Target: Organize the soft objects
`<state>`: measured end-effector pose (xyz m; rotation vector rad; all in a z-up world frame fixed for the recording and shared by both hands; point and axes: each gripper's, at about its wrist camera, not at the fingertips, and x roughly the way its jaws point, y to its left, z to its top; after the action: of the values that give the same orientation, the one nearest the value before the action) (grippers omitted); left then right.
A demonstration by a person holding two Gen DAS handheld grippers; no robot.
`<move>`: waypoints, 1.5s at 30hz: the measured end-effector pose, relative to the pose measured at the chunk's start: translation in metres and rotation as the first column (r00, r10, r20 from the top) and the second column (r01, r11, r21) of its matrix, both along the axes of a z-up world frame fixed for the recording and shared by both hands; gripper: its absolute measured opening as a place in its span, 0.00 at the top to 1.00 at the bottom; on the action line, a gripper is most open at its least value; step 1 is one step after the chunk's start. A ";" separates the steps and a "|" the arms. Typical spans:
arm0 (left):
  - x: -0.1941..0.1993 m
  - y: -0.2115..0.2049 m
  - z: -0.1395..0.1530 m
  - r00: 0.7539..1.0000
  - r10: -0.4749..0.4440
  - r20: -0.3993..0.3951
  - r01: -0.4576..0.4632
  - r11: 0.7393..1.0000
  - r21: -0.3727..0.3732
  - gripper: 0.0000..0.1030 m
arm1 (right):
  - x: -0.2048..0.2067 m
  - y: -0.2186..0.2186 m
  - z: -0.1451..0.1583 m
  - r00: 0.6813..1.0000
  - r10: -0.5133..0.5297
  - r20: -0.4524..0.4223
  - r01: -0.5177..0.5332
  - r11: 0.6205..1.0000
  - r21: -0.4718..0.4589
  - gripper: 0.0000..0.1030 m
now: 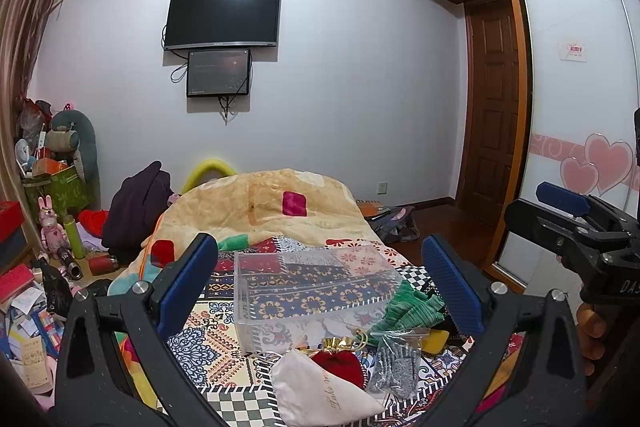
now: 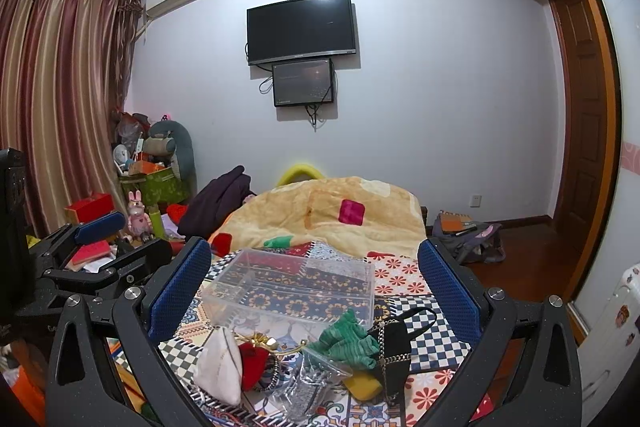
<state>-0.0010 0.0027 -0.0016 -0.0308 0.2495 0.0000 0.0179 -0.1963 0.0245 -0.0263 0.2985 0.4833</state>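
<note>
A clear plastic box (image 1: pixel 312 291) (image 2: pixel 296 287) sits empty on the patterned bedspread. In front of it lies a heap of soft things: a white drawstring pouch (image 1: pixel 320 391) (image 2: pixel 220 367), a red pouch (image 1: pixel 340 365) (image 2: pixel 253 363), a green knit cloth (image 1: pixel 408 311) (image 2: pixel 346 341), a grey item in a clear bag (image 1: pixel 394 367) (image 2: pixel 312 383), a yellow piece (image 1: pixel 436 341) (image 2: pixel 362 387) and a black chain bag (image 2: pixel 394 347). My left gripper (image 1: pixel 320 291) is open and empty above the box. My right gripper (image 2: pixel 316 291) is open and empty above the heap.
A yellow fleece blanket (image 1: pixel 272 203) (image 2: pixel 340 211) is bunched at the bed's far end. Clutter of boxes and toys (image 1: pixel 60 211) fills the floor at left. A wardrobe (image 1: pixel 576 107) and door stand at right. The other gripper shows at right in the left wrist view (image 1: pixel 580 227).
</note>
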 end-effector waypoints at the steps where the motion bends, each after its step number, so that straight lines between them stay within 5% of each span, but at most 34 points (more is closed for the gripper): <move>1: 0.000 0.000 0.000 1.000 0.000 0.000 0.000 1.000 0.000 0.00 | 0.000 0.000 0.000 1.000 0.001 0.000 -0.001 1.000 0.000 0.00; 45: 0.000 -0.002 0.001 1.000 0.001 0.001 -0.001 1.000 0.001 0.00 | -0.004 0.002 0.003 1.000 0.012 0.005 -0.012 1.000 0.003 0.00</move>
<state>-0.0008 0.0011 -0.0001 -0.0304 0.2486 0.0006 0.0135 -0.1938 0.0277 -0.0264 0.2930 0.4954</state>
